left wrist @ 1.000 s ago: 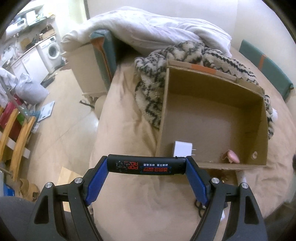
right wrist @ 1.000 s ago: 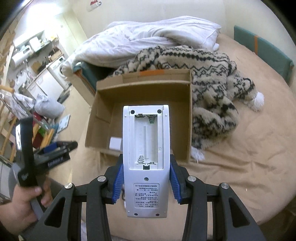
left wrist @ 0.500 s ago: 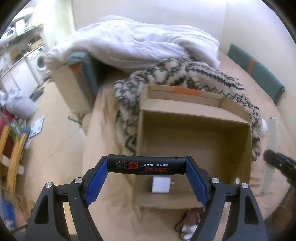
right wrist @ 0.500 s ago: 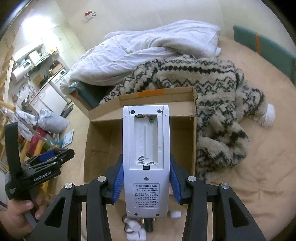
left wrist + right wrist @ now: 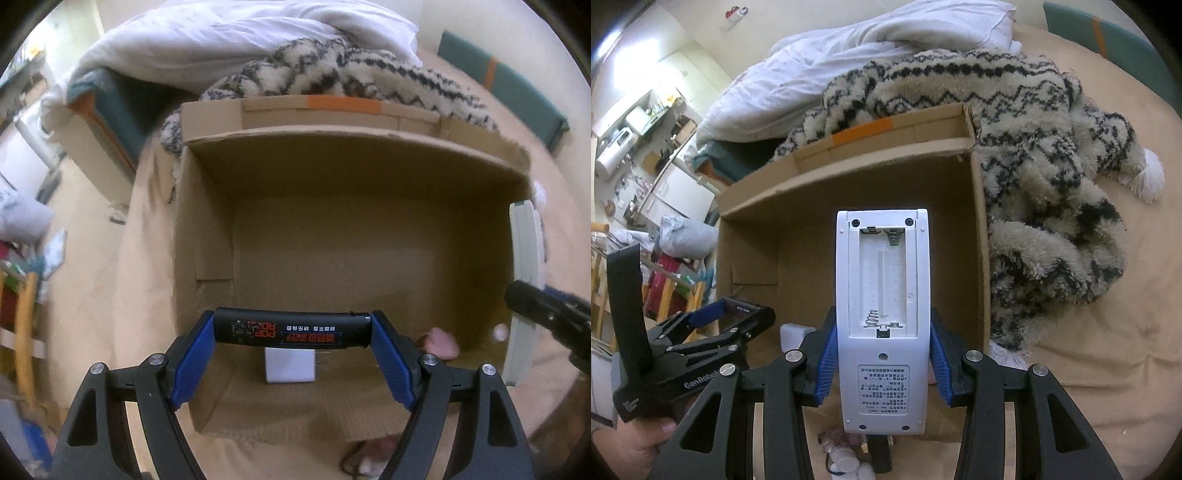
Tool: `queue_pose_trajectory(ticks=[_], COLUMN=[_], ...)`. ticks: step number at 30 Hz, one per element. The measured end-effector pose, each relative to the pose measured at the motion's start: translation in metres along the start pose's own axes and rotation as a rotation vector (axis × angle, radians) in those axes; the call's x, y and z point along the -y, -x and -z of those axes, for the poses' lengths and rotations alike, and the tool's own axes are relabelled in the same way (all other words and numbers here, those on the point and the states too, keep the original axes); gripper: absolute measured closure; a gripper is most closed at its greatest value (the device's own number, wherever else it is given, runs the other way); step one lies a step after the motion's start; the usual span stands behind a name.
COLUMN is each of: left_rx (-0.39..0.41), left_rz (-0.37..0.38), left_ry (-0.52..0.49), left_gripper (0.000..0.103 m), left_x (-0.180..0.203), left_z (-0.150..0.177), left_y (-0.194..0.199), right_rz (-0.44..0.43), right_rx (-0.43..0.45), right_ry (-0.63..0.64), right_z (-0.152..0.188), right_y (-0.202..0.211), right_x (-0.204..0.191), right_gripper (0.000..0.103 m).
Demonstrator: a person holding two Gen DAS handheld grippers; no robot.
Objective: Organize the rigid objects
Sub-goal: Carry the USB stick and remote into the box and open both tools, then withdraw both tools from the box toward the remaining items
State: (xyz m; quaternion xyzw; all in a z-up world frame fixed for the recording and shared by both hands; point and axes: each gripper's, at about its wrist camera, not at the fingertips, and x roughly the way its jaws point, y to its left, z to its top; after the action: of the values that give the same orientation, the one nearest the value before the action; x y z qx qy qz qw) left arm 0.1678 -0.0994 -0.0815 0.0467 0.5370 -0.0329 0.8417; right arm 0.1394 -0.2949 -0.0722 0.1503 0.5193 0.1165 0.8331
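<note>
An open cardboard box (image 5: 207,229) (image 5: 979,236) sits on the bed. My left gripper (image 5: 291,341) is shut on a black lighter (image 5: 291,330) with red print, held crosswise over the box's near wall. My right gripper (image 5: 882,354) is shut on a white remote control (image 5: 882,306) with its battery bay uncovered, held upright over the box. On the box floor lie a white charger plug (image 5: 290,365) (image 5: 792,336) and a small pink object (image 5: 441,341). The remote (image 5: 524,258) and the right gripper's tip show at the right edge of the left wrist view.
A black-and-cream fleece blanket (image 5: 1034,177) lies behind and right of the box, with a white duvet (image 5: 229,40) beyond. Small items and a cable (image 5: 849,461) lie on the tan sheet in front of the box. Floor clutter (image 5: 665,258) is at the left.
Both grippers have moved forward and lower toward the box, which now fills each view. The lighter and the remote stay gripped as before.
</note>
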Motion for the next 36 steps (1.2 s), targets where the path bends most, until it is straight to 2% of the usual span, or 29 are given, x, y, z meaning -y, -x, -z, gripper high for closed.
queue_pose_trajectory(ticks=[5,9,13,24,26,27,30,33,35,36], left_rx=[-0.042,-0.067,-0.064,-0.040,-0.039,-0.038,-0.034,-0.009,0.009,0.016], left_rz=[0.012,0.026,0.020,0.012,0.012,0.009,0.023,0.021,0.018,0.020], left_ry=[-0.009,0.015,0.025,0.045,0.047,0.047,0.042,0.036,0.039,0.047], left_gripper=[0.024,0.024,0.024,0.023,0.018,0.016,0.015,0.007,0.006,0.005], left_x=[0.009,0.005,0.000,-0.005,-0.006,-0.007,-0.007,-0.006,-0.008,-0.009], left_z=[0.000,0.002,0.003,0.000,-0.001,0.000,-0.001,-0.001,-0.002,-0.003], left_y=[-0.014,-0.019,-0.021,-0.021,-0.021,-0.020,-0.019,-0.014,-0.010,-0.008], right_rz=[0.058,0.071,0.114,0.131,0.116,0.095,0.052,0.043,0.030,0.027], right_rx=[-0.031,-0.070,-0.088,-0.073,-0.064,-0.059,-0.029,-0.011,0.003,0.015], right_ry=[0.027,0.032,0.061,0.065,0.033,0.006,-0.039,-0.053,-0.067,-0.073], right_z=[-0.005,-0.005,-0.002,-0.003,-0.004,-0.005,-0.009,-0.011,-0.012,-0.013], right_y=[-0.018,-0.031,-0.040,-0.042,-0.039,-0.037,-0.028,-0.023,-0.020,-0.017], right_x=[-0.008,-0.012,-0.016,-0.017,-0.013,-0.010,-0.006,-0.007,-0.007,-0.007], right_gripper=[0.057,0.057,0.057,0.057,0.056,0.053,0.032,0.028,0.017,0.006])
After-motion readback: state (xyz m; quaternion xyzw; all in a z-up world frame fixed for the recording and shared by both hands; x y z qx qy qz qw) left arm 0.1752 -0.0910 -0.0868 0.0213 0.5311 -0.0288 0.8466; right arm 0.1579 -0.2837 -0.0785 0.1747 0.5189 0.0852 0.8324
